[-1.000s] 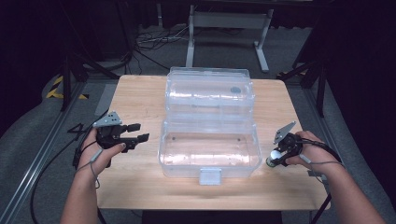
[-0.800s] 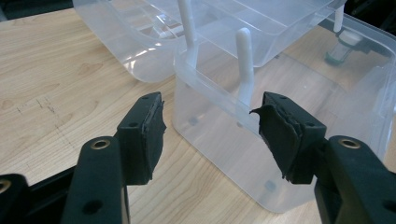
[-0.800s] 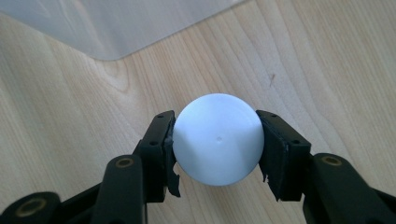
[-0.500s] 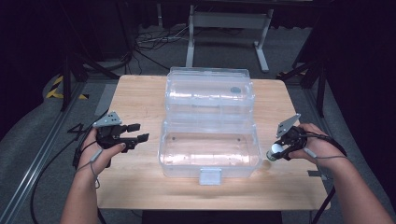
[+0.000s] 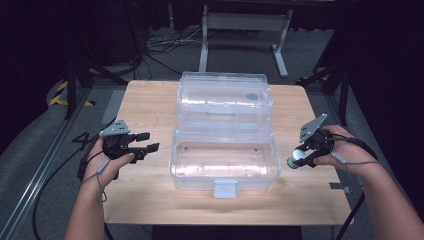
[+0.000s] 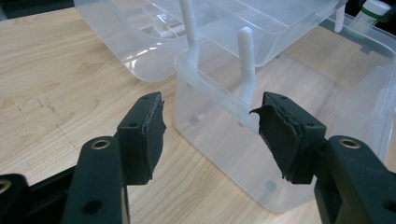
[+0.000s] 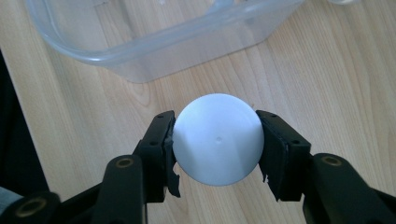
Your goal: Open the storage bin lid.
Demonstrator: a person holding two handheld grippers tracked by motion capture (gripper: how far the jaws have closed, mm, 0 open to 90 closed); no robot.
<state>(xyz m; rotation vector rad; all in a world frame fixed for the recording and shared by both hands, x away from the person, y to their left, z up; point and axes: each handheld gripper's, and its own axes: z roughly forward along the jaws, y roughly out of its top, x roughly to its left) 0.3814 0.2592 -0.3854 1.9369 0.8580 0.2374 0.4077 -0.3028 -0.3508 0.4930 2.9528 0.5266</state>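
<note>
A clear plastic box (image 5: pixel 200 175) stands mid-table with its lid (image 5: pixel 225 97) hinged back behind it and nothing inside. A small bottle (image 5: pixel 293 161) with a white round end and a green band sits between the pads of my right gripper (image 5: pixel 299 158), which is shut on it. I hold it above the table just right of the box. In the right gripper view the white end (image 7: pixel 217 135) faces the camera with the gripper (image 7: pixel 215 142) clamped on both sides. My left gripper (image 5: pixel 149 141) rests left of the box, open and holding nothing; its view (image 6: pixel 208 116) looks at the box corner (image 6: pixel 224 140).
The wooden table (image 5: pixel 145 100) has bare room on both sides of the box. A white latch tab (image 5: pixel 225 189) juts from the box's front wall. Dark floor, cables and a metal stand (image 5: pixel 240 25) lie beyond the far edge.
My right gripper has risen with the bottle and tilted slightly. The left gripper and the box have stayed put.
</note>
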